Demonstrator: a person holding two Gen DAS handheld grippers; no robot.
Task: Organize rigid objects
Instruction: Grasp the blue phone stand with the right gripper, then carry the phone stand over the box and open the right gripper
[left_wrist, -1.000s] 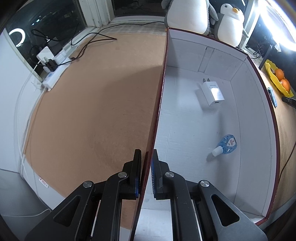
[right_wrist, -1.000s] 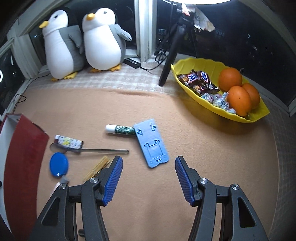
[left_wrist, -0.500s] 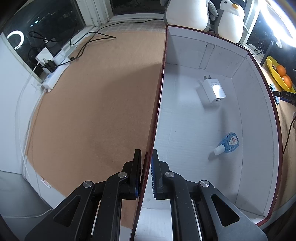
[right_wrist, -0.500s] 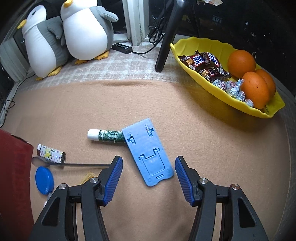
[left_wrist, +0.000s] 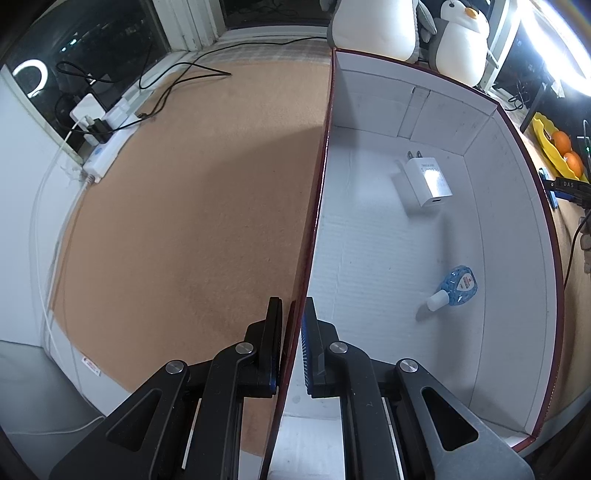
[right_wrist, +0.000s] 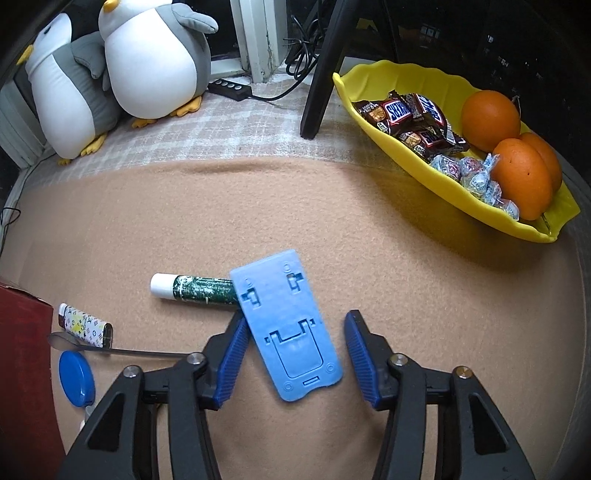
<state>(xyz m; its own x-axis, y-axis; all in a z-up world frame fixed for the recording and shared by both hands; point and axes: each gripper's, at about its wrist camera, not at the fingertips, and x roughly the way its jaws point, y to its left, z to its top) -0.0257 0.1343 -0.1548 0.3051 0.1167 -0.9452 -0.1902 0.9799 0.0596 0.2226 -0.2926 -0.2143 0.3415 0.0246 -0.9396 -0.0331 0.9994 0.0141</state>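
Left tongs clamp the near side wall of the white-lined, red-skinned cardboard box, one finger outside, one inside. Box interior mostly bare floor: white plug-in charger block toward 1 o'clock near the far wall, small blue round-bodied bottle with white cap at 3 o'clock near the right wall. The two lie well apart. Wide bare tan felt tabletop to the left of the box.

Right tongs straddle the flat light-blue plastic phone stand, jaws partly apart and just closing in. Left finger sits at the stand's left edge; right finger shows a gap of felt. Stand lies flat, tilted toward 11 o'clock, with cut-out tabs on its face. Its top-left corner overlaps the end of a green tube with white cap. At 9 o'clock: patterned lighter, metal spoon, blue round lid, beside the red box corner. Yellow fruit tray at 2 o'clock, well apart, open felt between.

Against the earlier frames: the stand sat ahead of the right fingertips, now it is between them and larger in view. Left view unchanged.
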